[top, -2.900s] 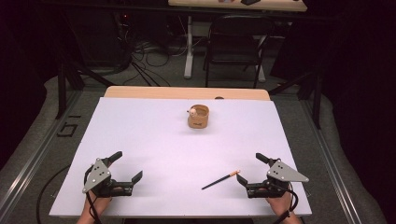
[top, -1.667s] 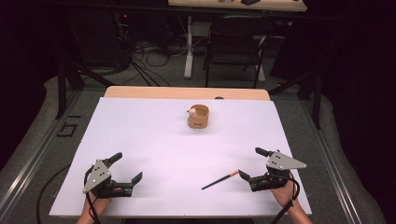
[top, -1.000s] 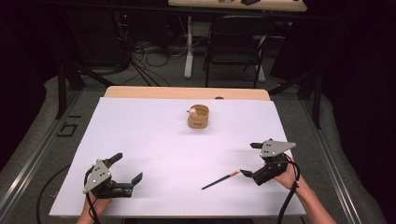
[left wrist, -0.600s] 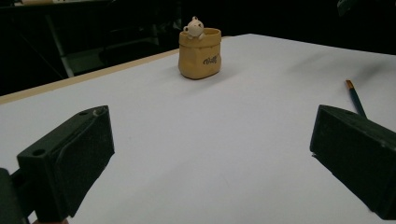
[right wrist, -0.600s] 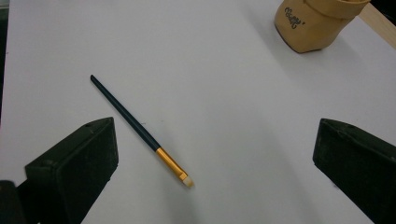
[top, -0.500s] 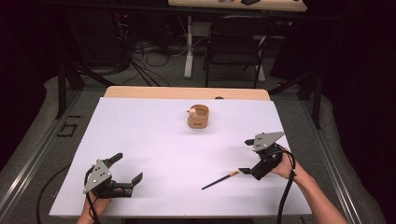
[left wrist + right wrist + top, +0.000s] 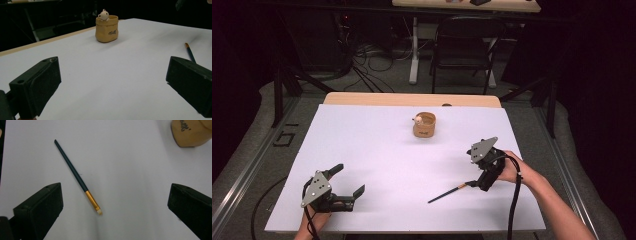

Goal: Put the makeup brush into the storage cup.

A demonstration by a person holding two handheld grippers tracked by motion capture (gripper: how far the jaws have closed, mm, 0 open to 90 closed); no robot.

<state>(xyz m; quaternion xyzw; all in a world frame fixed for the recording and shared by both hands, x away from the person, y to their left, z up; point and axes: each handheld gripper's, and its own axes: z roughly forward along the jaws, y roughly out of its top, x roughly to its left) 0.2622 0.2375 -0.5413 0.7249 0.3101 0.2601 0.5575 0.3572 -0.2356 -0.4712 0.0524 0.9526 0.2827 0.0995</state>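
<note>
A thin brush [image 7: 447, 193] with a dark handle and gold ferrule lies flat on the white table [image 7: 377, 150], front right. My right gripper [image 7: 474, 170] hangs open over its bristle end, tilted down. In the right gripper view the brush [image 7: 77, 177] lies between the wide-apart jaws, nearer the left one, untouched. A tan pot [image 7: 425, 125] with a small bear figure on its rim stands upright at the back middle. My left gripper [image 7: 348, 179] rests open at the front left, and its own view faces the pot [image 7: 107, 28] and the brush [image 7: 189, 51].
A strip of bare wood [image 7: 412, 99] edges the table's far side. Beyond it stand a dark chair [image 7: 464, 45] and a desk leg [image 7: 413, 50], with cables on the floor. The person's right forearm [image 7: 552, 205] comes in from the bottom right.
My right gripper has risen from the table's front edge, moved forward and tipped down over the brush's bristle end. The left gripper, brush and pot have stayed put.
</note>
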